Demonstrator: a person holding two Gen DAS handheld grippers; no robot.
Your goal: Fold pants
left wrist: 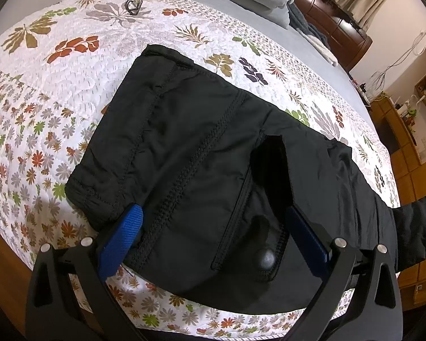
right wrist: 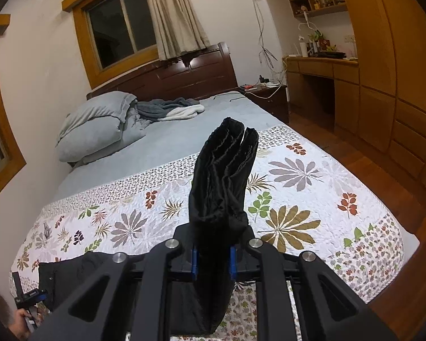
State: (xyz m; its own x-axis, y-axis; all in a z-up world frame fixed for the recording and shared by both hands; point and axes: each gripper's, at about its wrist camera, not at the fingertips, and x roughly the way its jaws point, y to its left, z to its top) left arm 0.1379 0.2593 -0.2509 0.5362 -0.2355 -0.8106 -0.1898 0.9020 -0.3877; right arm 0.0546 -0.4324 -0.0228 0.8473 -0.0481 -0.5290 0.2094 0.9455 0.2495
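Observation:
Black pants (left wrist: 190, 147) lie on the floral quilt (left wrist: 42, 108), waistband end nearest the left wrist camera, with a snap button and pocket showing. My left gripper (left wrist: 213, 227) is open, its blue fingers (left wrist: 125, 233) wide apart over the waist part. My right gripper (right wrist: 213, 258) is shut on the bunched leg end of the pants (right wrist: 224, 176), which sticks up in front of the camera above the quilt (right wrist: 292, 187). The waist part (right wrist: 71, 272) and the left gripper (right wrist: 28, 298) show at the lower left of the right wrist view.
Glasses (left wrist: 133, 4) lie on the quilt's far side. Grey pillows (right wrist: 99, 125) and a blanket (right wrist: 170, 108) sit near the headboard (right wrist: 184, 76). A nightstand (right wrist: 267, 96), a desk (right wrist: 321, 68) and wooden wardrobes (right wrist: 397, 85) stand to the right.

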